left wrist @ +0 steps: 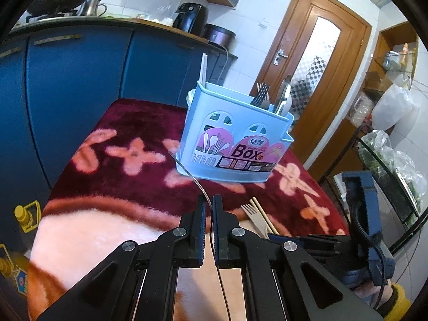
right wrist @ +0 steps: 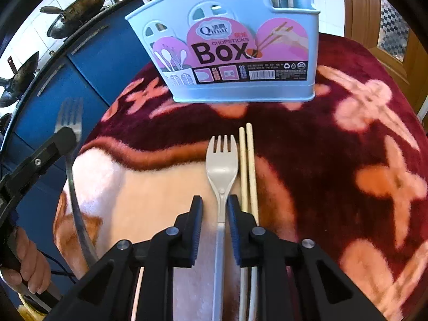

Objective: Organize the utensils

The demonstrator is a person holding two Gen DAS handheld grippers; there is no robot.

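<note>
A light blue utensil box [left wrist: 235, 141] stands on the blanket-covered table, also in the right wrist view [right wrist: 235, 53], with forks and spoons in it. My left gripper [left wrist: 209, 208] is shut on a metal fork [left wrist: 187, 171], seen edge-on, held above the table; in the right wrist view the same fork [right wrist: 70, 123] shows at the left. My right gripper [right wrist: 214, 208] is open, its fingers either side of a beige plastic fork [right wrist: 221, 165] lying on the blanket. Two chopsticks [right wrist: 247, 165] lie just right of it.
The table is covered by a maroon and pink flowered blanket [right wrist: 347, 147]. Blue cabinets [left wrist: 80, 93] stand at the left with woks [right wrist: 77, 8] on the counter. A wooden door [left wrist: 315, 67] and a wire rack with bags [left wrist: 388, 155] are at the right.
</note>
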